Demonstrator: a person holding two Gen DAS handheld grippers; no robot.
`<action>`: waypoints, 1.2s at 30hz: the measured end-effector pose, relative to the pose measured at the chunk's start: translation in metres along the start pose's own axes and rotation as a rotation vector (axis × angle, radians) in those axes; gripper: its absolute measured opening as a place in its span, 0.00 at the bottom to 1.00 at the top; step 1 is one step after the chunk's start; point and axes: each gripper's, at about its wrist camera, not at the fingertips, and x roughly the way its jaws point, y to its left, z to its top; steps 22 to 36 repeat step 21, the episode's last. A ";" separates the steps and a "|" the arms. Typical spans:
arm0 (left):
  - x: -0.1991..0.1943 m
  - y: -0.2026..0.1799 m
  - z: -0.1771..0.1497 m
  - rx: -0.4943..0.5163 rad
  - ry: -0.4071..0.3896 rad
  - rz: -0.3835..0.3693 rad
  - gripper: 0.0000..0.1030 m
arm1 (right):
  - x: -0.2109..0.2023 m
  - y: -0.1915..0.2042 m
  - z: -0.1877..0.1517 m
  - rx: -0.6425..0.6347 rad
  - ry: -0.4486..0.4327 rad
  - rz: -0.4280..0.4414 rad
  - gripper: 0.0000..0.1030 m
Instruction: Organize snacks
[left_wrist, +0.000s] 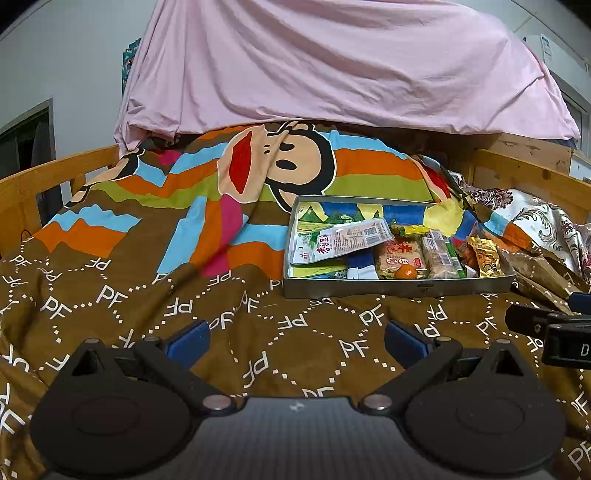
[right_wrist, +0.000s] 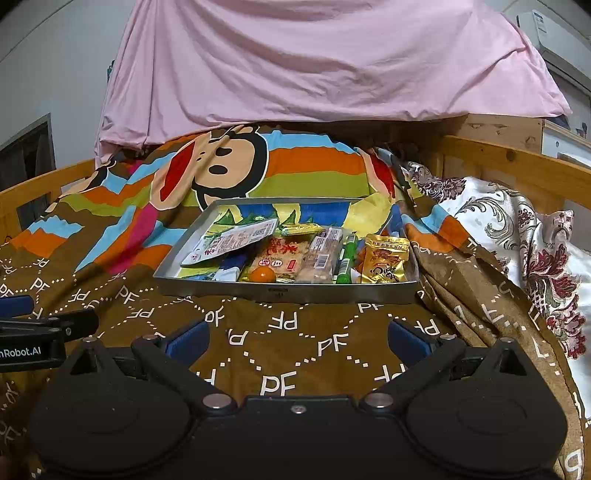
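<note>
A shallow metal tray (left_wrist: 399, 288) (right_wrist: 288, 292) sits on the bed ahead of both grippers. It holds several snack packs: a white pouch (left_wrist: 341, 240) (right_wrist: 231, 242), a rice cracker pack (left_wrist: 400, 256) (right_wrist: 279, 258), a clear bar pack (left_wrist: 439, 258) (right_wrist: 323, 254), a green stick (right_wrist: 347, 260), a gold pouch (left_wrist: 485, 256) (right_wrist: 386, 258) and a small orange ball (left_wrist: 405, 272) (right_wrist: 263, 275). My left gripper (left_wrist: 295, 341) is open and empty, near side of the tray, to its left. My right gripper (right_wrist: 297, 339) is open and empty, just in front of the tray.
The brown patterned quilt (left_wrist: 221, 314) (right_wrist: 280, 332) covers the bed, with a monkey print further back. A pink sheet (left_wrist: 332, 62) hangs behind. Wooden bed rails (left_wrist: 22, 192) (right_wrist: 517, 166) run along both sides. A floral cloth (right_wrist: 517, 229) lies at the right.
</note>
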 end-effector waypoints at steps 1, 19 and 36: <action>0.000 0.000 0.000 0.000 0.000 0.000 0.99 | 0.000 0.000 0.000 0.000 0.000 0.000 0.99; 0.006 0.002 -0.008 0.017 0.054 -0.017 0.99 | 0.002 0.001 -0.002 -0.011 0.010 0.007 0.99; 0.007 0.001 -0.011 0.025 0.050 0.002 0.99 | 0.002 0.001 -0.002 -0.012 0.010 0.007 0.99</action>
